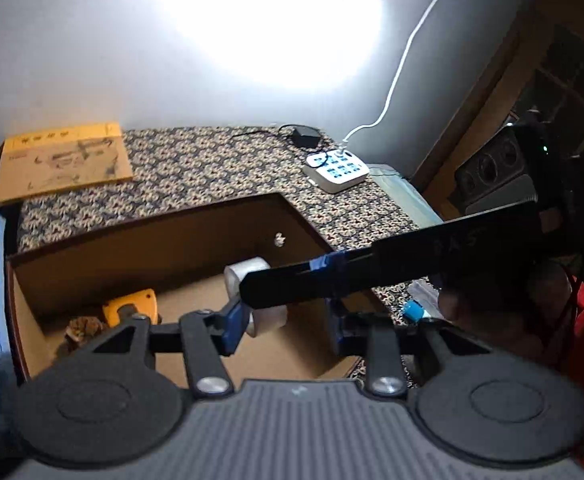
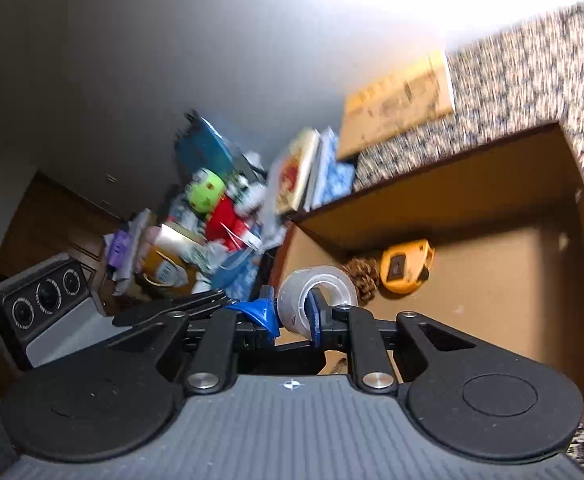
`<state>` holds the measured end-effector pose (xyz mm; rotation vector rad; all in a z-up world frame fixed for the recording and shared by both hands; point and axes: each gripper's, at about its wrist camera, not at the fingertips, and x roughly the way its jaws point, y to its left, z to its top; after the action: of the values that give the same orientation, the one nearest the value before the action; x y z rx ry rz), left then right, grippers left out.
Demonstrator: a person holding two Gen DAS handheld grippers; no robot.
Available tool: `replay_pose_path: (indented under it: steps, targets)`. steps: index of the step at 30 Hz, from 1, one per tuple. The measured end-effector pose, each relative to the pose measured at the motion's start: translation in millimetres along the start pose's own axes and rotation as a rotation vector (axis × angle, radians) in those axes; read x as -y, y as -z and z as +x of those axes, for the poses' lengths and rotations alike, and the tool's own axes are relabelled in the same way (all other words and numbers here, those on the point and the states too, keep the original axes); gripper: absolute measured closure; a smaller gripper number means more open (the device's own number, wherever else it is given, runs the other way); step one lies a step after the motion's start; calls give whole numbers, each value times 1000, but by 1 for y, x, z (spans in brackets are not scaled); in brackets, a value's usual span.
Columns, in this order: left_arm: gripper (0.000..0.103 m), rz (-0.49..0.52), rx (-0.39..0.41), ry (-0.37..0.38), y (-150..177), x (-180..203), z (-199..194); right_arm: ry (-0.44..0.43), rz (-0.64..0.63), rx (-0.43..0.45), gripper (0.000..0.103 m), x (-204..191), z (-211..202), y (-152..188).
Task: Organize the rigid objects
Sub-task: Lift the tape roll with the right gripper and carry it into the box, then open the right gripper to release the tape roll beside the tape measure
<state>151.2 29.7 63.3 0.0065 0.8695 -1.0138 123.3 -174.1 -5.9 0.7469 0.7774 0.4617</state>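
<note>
A roll of clear tape (image 2: 316,284) hangs over the open brown drawer (image 2: 492,280). My right gripper (image 2: 292,316) is shut on its wall, one blue finger inside the hole and the other outside. In the left wrist view the right gripper's long black finger (image 1: 332,276) crosses in front of the tape roll (image 1: 248,272). My left gripper (image 1: 284,324) stands open just below it, nothing between its blue fingers. A yellow tape measure (image 2: 406,266) and a pinecone (image 2: 362,276) lie in the drawer's far left corner.
A patterned cloth (image 1: 212,168) covers the tabletop around the drawer. On it lie a yellow booklet (image 1: 64,160), a white power strip (image 1: 338,170) with a cable, and a black adapter (image 1: 306,136). A heap of books and toys (image 2: 220,208) stands left of the drawer.
</note>
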Motion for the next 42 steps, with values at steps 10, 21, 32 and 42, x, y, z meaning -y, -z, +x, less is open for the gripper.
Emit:
replay_pose_path:
  steps: [10,21,32,42]
  targets:
    - [73,-228,-112,-62,20,-68,39,69,119,-174,103,35,71,-7]
    - [73,-338,-234,-174,31,-90,64,177,155,-314,103,49,111,-5]
    - [72,-333,-232,-262,31,-87,57,135,170,-274,101,49,106,-9]
    - [72,-285,-190,-329,27,-70,43,133,148,-207,101,39,93,-12]
